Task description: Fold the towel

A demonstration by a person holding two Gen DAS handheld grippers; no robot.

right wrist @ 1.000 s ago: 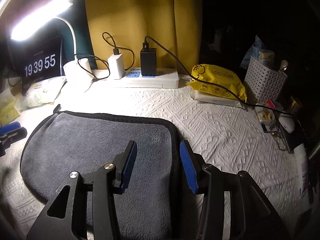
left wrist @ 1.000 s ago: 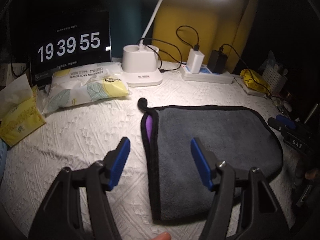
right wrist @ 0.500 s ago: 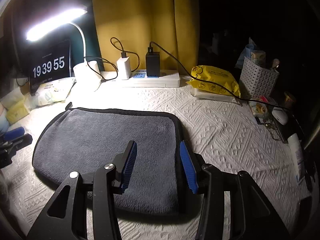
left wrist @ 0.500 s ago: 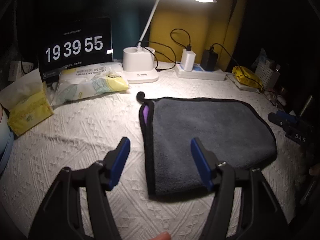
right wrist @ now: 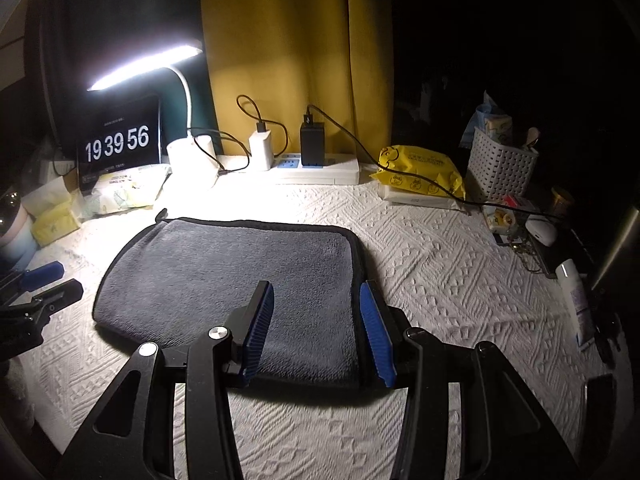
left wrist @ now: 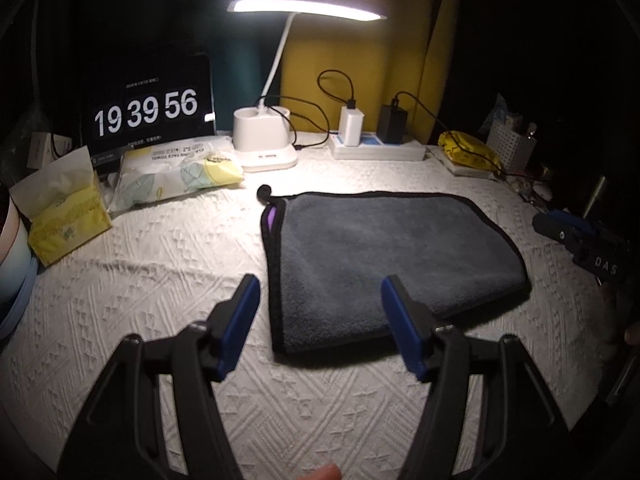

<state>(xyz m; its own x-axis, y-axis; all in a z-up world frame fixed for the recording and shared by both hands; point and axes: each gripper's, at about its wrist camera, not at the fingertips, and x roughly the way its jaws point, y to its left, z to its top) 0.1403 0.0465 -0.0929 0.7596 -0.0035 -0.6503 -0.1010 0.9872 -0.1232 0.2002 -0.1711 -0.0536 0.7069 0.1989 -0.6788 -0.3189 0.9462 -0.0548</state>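
A grey towel point(left wrist: 384, 256) with black trim lies folded flat on the white textured cloth; a purple inner layer and a black hanging loop show at its far left corner. It also shows in the right wrist view point(right wrist: 240, 276). My left gripper point(left wrist: 320, 320) is open and empty, above the towel's near left corner. My right gripper point(right wrist: 316, 328) is open and empty, above the towel's near right corner. The right gripper shows at the right edge of the left wrist view point(left wrist: 580, 240); the left gripper's fingers point(right wrist: 44, 280) show at the left edge of the right wrist view.
At the back stand a lit desk lamp point(left wrist: 264, 140), a clock screen point(left wrist: 148, 114), a power strip with chargers point(left wrist: 376, 148) and wipes packs point(left wrist: 176, 172). A yellow pack point(right wrist: 420, 172), a white basket point(right wrist: 500, 168) and small items lie at the right. A tissue box point(left wrist: 64, 216) sits left.
Both grippers have pulled back and up from the towel, so more of the table shows. Both stay open. The towel has not moved.
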